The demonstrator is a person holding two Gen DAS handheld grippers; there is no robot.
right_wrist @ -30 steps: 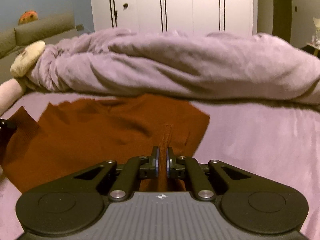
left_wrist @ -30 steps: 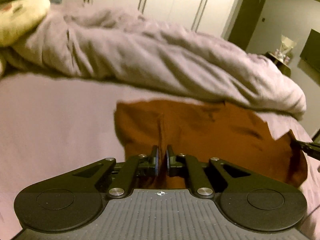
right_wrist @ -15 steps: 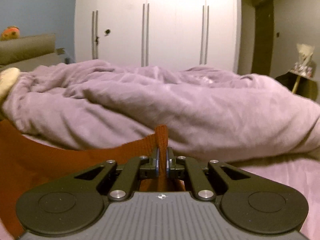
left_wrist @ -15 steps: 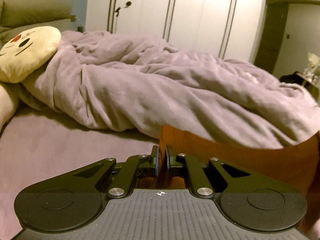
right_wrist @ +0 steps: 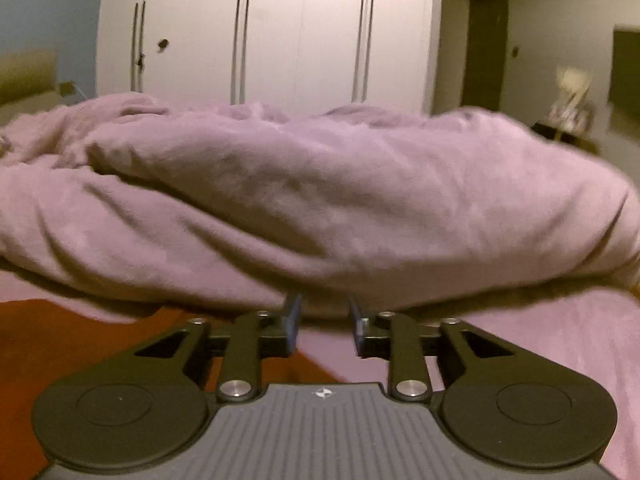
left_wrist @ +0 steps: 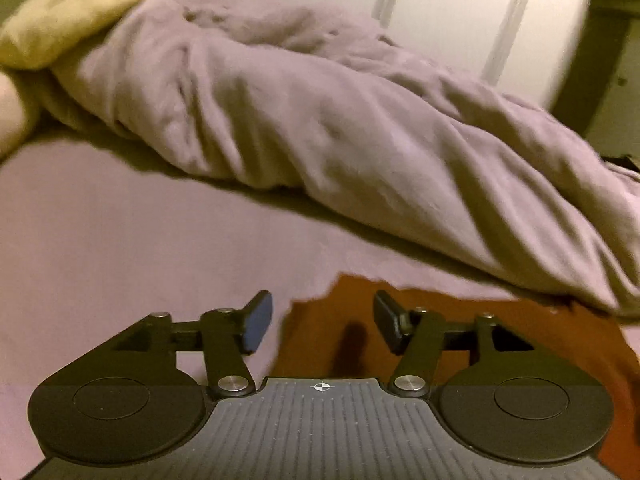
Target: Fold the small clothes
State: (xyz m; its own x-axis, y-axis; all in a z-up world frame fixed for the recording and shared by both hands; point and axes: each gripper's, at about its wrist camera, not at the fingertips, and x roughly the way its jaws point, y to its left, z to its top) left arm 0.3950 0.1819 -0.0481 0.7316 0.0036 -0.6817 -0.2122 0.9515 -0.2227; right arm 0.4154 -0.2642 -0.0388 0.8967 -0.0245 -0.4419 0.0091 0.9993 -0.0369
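A rust-brown garment (left_wrist: 500, 332) lies flat on the mauve bed sheet (left_wrist: 140, 240). In the left wrist view my left gripper (left_wrist: 322, 326) is open and empty, just above the garment's left corner. In the right wrist view the garment (right_wrist: 72, 344) lies at lower left, partly hidden under the tool. My right gripper (right_wrist: 325, 322) is open and empty, its jaws apart over the sheet by the garment's right edge.
A bunched mauve duvet (left_wrist: 340, 120) lies across the bed just beyond the garment, and also fills the right wrist view (right_wrist: 320, 200). A yellow plush pillow (left_wrist: 68, 8) sits at far left. White wardrobe doors (right_wrist: 300, 32) stand behind the bed.
Both grippers were shut on the garment's edge and held it lifted. Both are now open, and the garment lies on the sheet, released.
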